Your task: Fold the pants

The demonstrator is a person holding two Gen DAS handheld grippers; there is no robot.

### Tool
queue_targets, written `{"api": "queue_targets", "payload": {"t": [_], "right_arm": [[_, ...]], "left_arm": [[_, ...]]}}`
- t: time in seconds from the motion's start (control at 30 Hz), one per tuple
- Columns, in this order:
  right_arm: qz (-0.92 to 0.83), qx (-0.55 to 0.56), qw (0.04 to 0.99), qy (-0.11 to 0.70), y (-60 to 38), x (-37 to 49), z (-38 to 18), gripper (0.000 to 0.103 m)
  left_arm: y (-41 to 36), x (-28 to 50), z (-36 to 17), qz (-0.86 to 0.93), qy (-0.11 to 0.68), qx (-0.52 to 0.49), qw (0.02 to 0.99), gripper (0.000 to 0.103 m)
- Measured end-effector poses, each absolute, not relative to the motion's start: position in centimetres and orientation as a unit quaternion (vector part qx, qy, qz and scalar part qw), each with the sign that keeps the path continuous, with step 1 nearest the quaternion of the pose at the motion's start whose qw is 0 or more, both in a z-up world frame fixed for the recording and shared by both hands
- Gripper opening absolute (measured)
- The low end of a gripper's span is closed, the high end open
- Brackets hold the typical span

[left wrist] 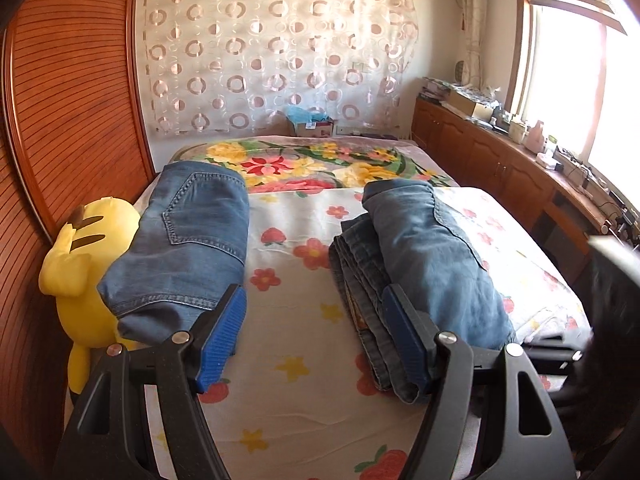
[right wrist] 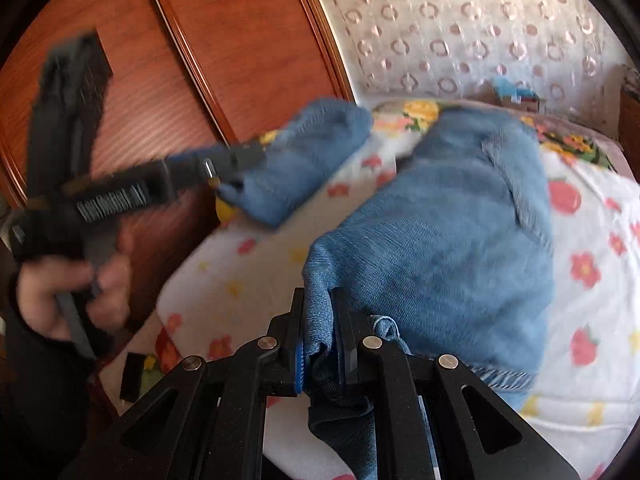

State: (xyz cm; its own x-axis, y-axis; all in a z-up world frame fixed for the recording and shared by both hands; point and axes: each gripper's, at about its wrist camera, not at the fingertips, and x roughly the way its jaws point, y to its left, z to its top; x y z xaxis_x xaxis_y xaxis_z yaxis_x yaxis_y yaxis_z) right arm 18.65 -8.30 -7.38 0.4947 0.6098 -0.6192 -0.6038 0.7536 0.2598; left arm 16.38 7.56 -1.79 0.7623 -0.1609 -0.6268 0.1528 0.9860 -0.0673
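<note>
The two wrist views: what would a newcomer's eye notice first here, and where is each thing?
First, the blue jeans on the flowered bed sheet, with the right gripper shut on a fold of the denim at the near edge. Next, a second folded pair of jeans at the bed's left side, beside a yellow plush toy. The left gripper stands open between the two pairs.

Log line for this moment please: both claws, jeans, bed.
left claw: open, empty | right claw: shut on jeans edge | folded jeans: beside yellow plush | bed: floral sheet
</note>
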Motion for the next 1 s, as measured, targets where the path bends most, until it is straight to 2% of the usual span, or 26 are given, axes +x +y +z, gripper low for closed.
{"api": "queue_targets", "payload": {"t": [0.17, 0.37, 0.63, 1.0], "right_arm": [[0.341, 0.028, 0.866, 0.365, -9.3, 20.1, -8.5, 0.011], [0.328, 0.014, 0.882, 0.338, -9.9, 16.3, -6.3, 0.026], [0.302, 0.006, 0.908, 0.291, -13.4, 13.1, -1.3, 0.03], [0.233, -0.017, 0.926, 0.295, -15.1, 15.6, -2.4, 0.035]], "left_arm": [[7.7, 16.4, -1.8, -0.082, 0.335, -0.005, 0.939, 0.071], [7.6, 16.4, -1.9, -0.085, 0.334, -0.006, 0.939, 0.071], [6.8, 16.7, -2.3, -0.091, 0.339, 0.003, 0.936, 0.071], [2.5, 18.0, -3.5, -0.126, 0.352, 0.013, 0.927, 0.071]]}}
